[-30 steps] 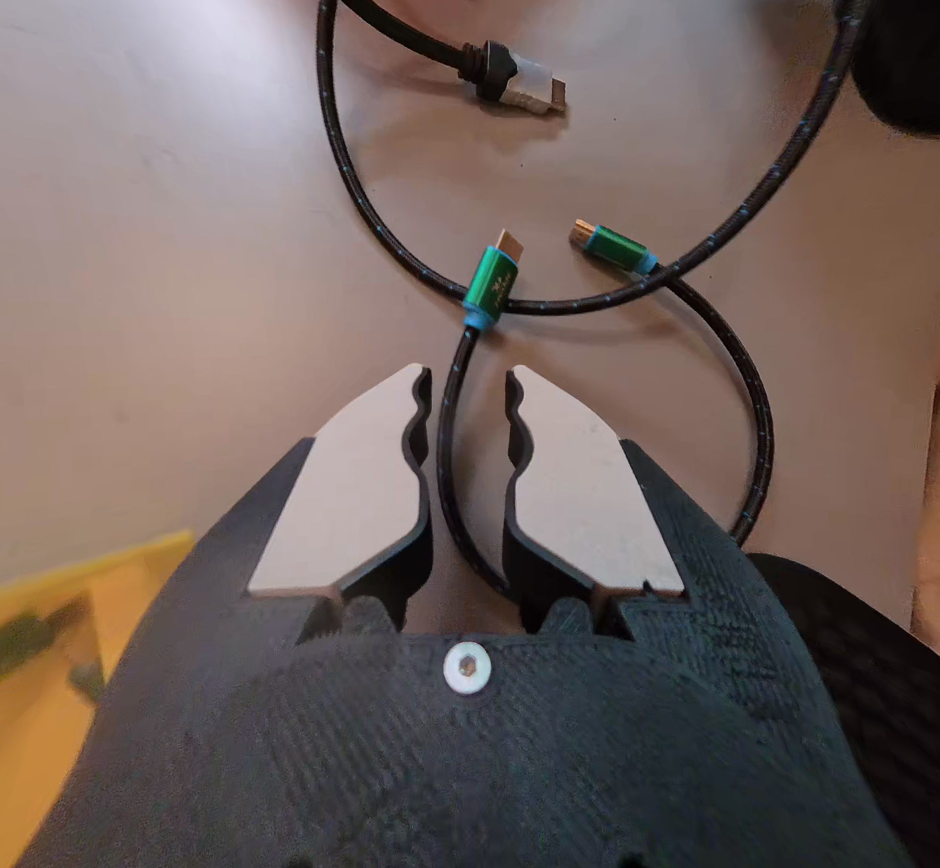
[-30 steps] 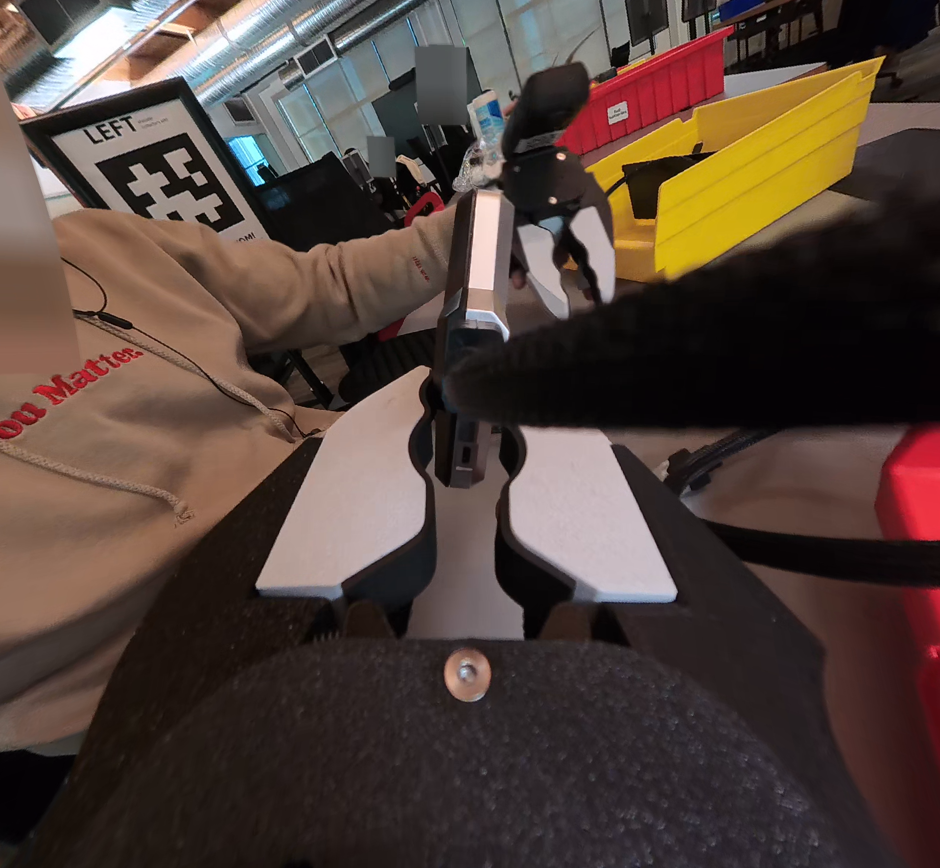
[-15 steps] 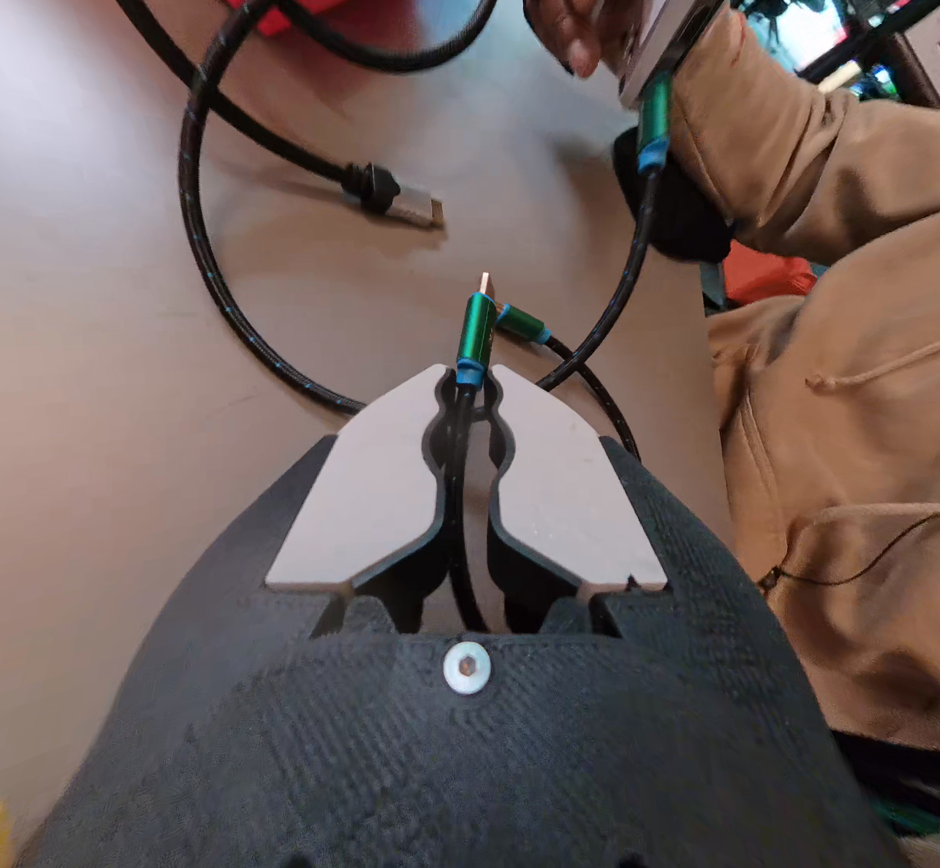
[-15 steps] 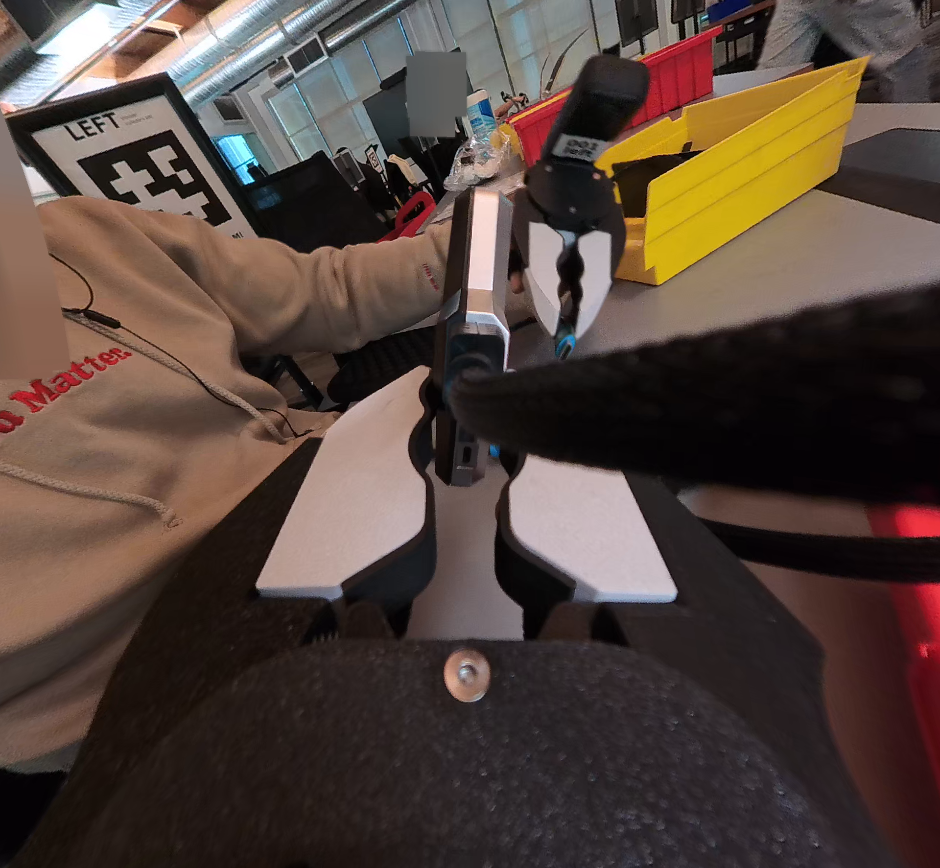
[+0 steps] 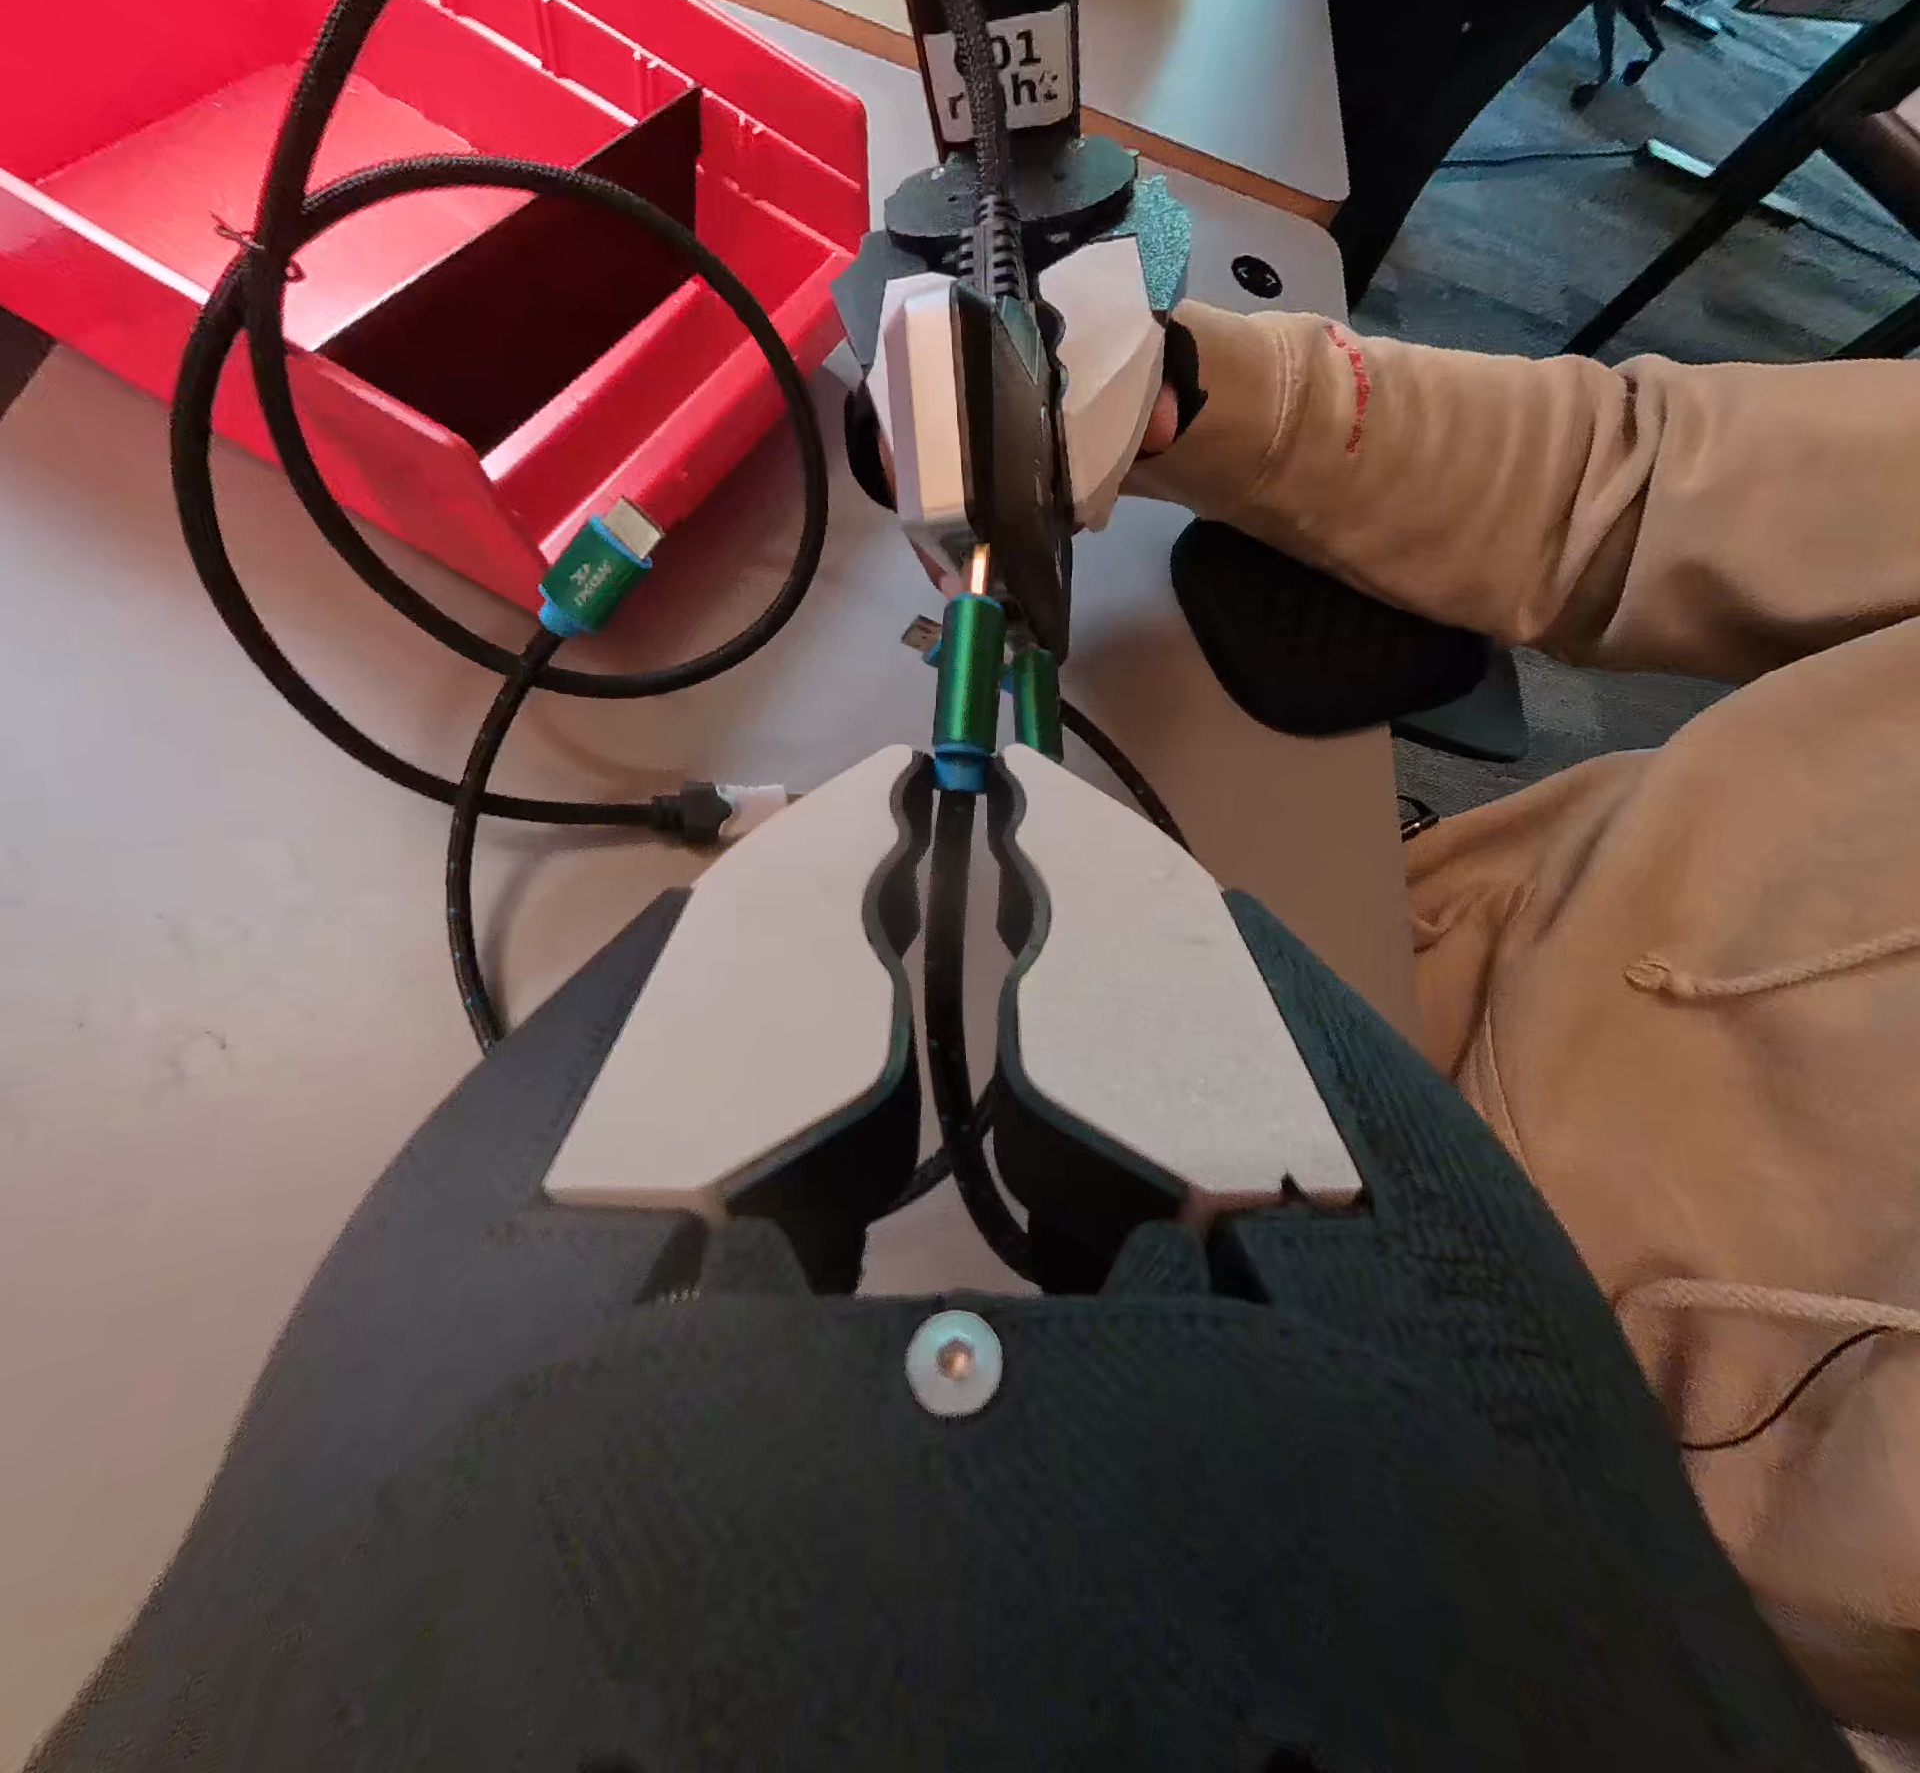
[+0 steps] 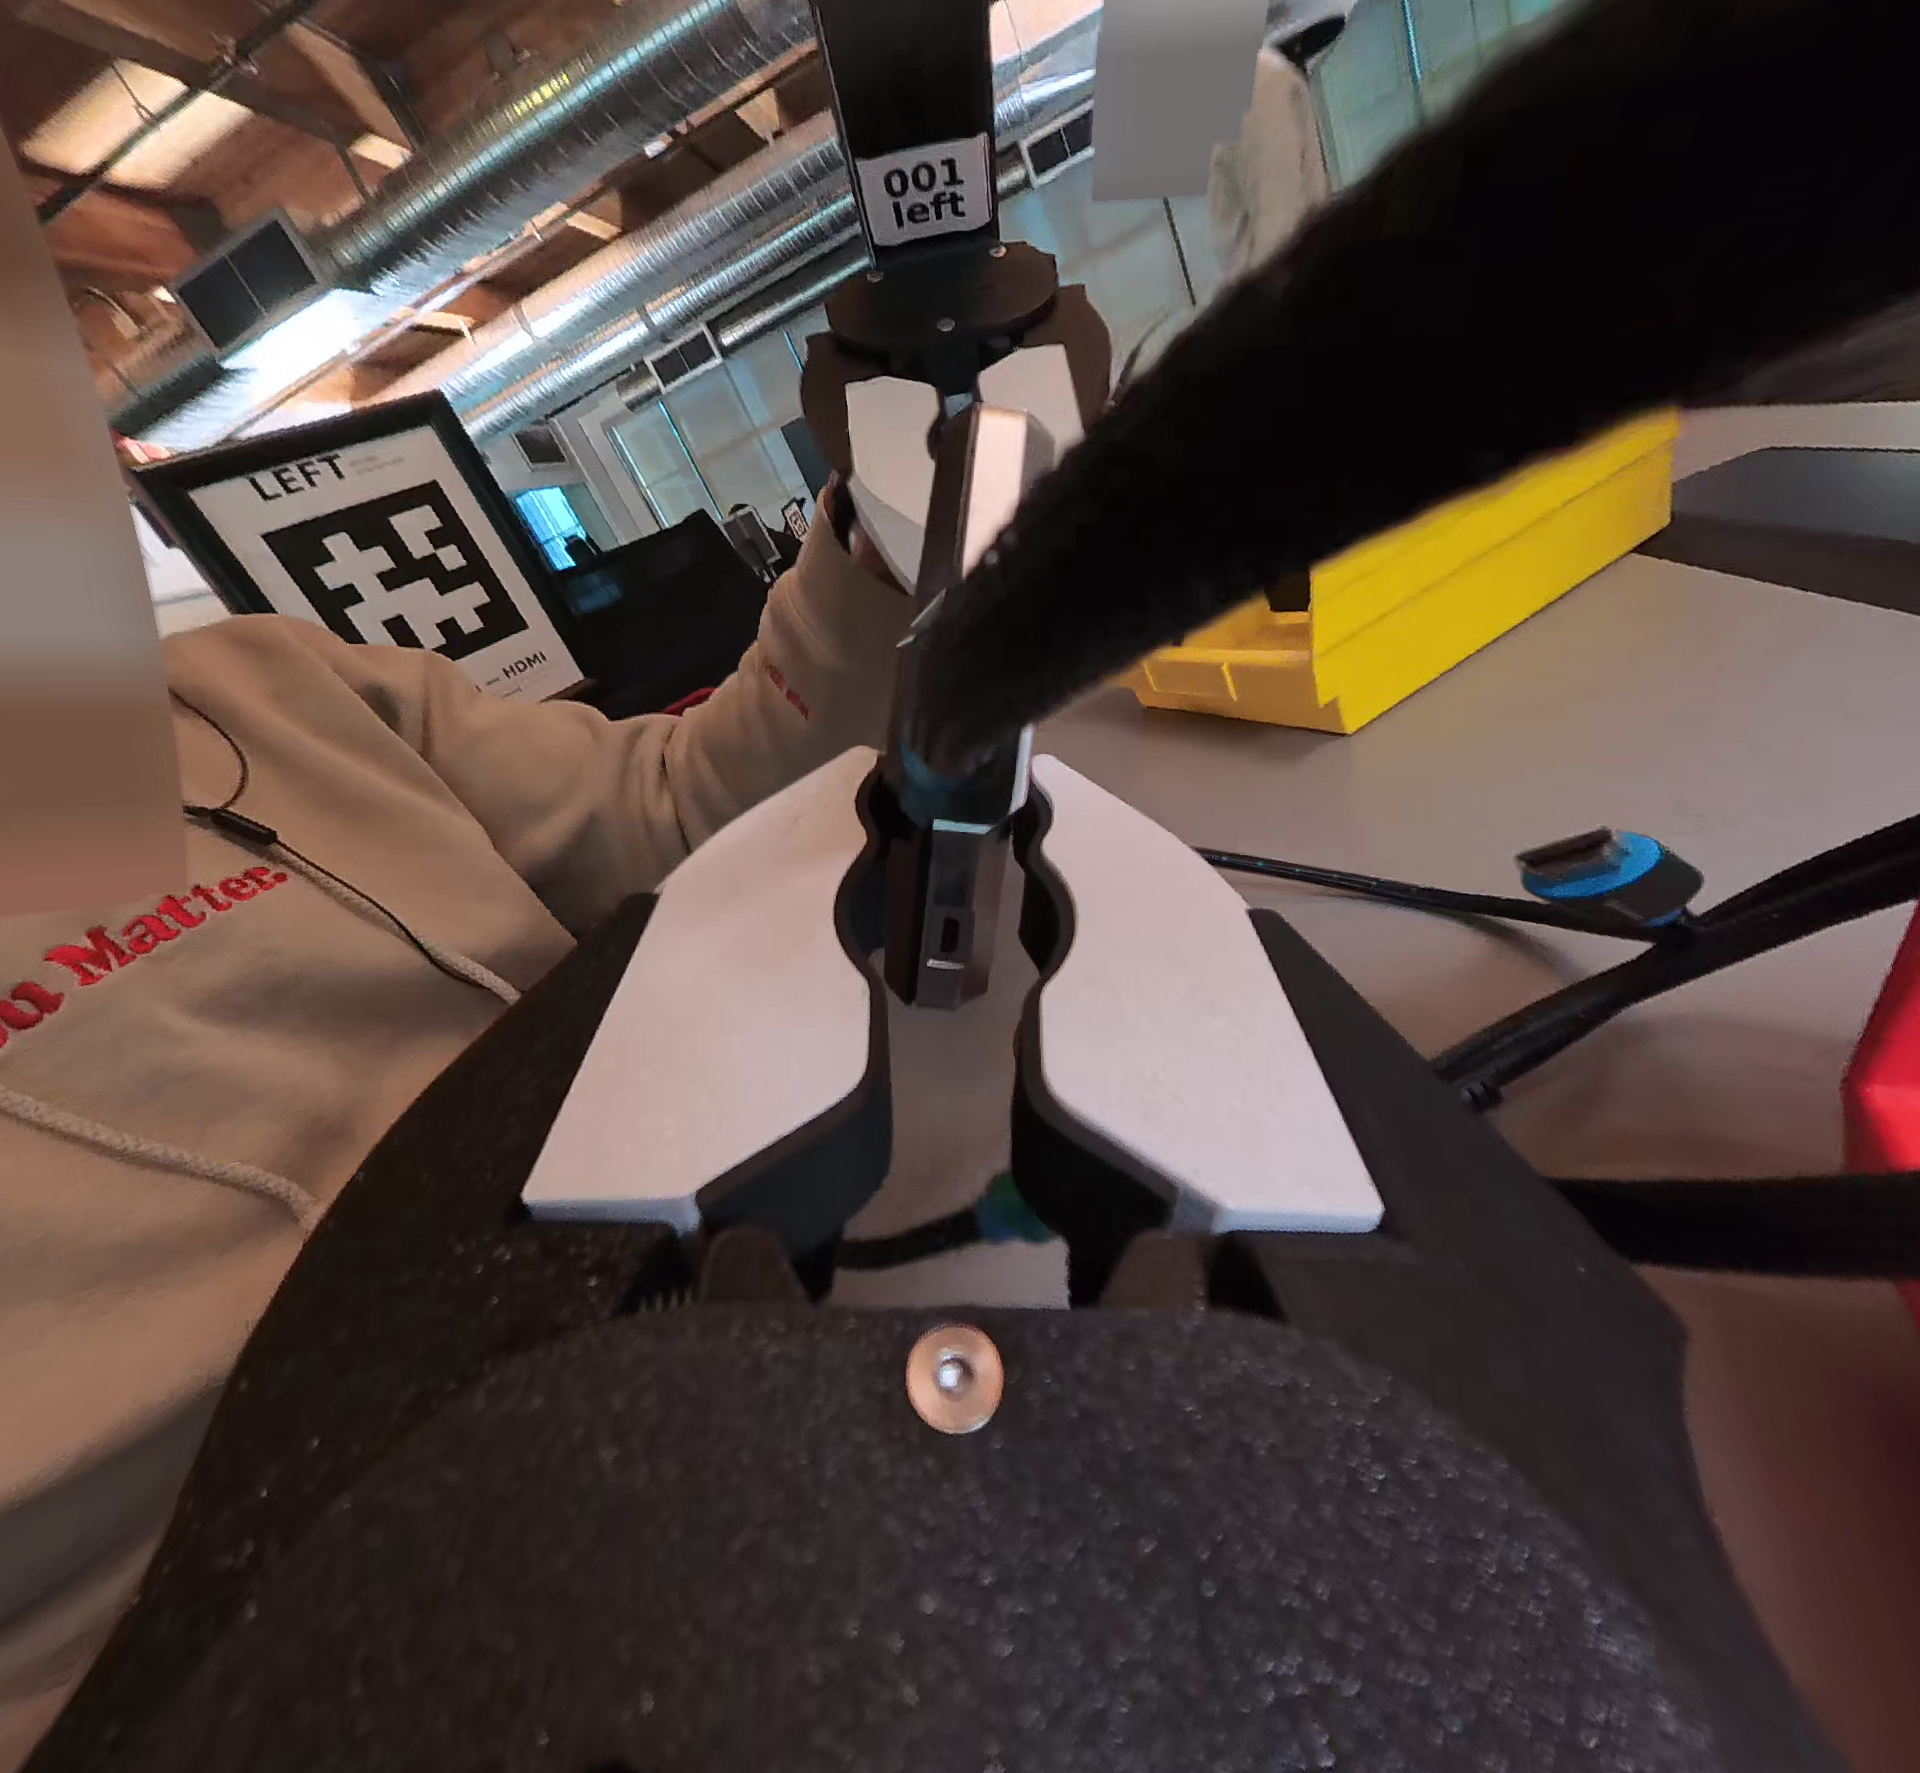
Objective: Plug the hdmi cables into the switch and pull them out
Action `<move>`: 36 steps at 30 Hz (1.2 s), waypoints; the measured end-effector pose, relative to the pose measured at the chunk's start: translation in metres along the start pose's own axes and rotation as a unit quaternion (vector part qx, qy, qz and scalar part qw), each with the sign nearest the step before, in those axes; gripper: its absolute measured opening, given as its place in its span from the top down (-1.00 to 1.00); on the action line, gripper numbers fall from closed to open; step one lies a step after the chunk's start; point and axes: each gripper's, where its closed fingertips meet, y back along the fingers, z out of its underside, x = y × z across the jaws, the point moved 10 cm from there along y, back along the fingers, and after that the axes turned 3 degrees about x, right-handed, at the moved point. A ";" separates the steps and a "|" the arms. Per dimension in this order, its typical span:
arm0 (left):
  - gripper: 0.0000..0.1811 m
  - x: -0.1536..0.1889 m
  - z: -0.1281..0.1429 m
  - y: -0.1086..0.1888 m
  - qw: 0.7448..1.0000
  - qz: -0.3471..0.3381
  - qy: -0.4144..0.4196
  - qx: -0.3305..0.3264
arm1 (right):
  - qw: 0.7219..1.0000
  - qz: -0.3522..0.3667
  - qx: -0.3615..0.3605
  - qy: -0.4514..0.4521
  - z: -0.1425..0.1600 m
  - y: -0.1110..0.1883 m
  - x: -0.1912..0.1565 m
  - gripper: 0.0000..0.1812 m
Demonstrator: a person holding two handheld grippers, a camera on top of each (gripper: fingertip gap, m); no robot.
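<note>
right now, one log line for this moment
left gripper: shut on green plug | plug tip at switch edge, not seated | right gripper: shut on switch | one cable already in switch

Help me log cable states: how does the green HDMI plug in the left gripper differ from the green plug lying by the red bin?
The held green plug is clamped at its blue collar by the left gripper; the loose green plug rests free on the table. The held plug's tip points at the switch in the right gripper; the loose plug's tip points toward the red bin. Both have green shells, blue collars and braided black cable.
</note>
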 end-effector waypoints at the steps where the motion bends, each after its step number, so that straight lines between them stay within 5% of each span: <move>1: 0.88 -0.001 0.000 -0.002 1.000 0.004 0.001 0.004 | 1.000 -0.005 0.007 -0.005 0.000 0.001 0.001 0.76; 16: 0.89 -0.010 0.017 -0.015 0.996 0.074 0.052 0.000 | 0.999 0.020 -0.022 0.039 0.000 -0.001 -0.004 0.65; 36: 0.88 -0.022 0.022 -0.020 0.986 0.112 0.110 0.054 | 0.994 0.061 -0.026 0.082 -0.005 0.001 -0.007 0.75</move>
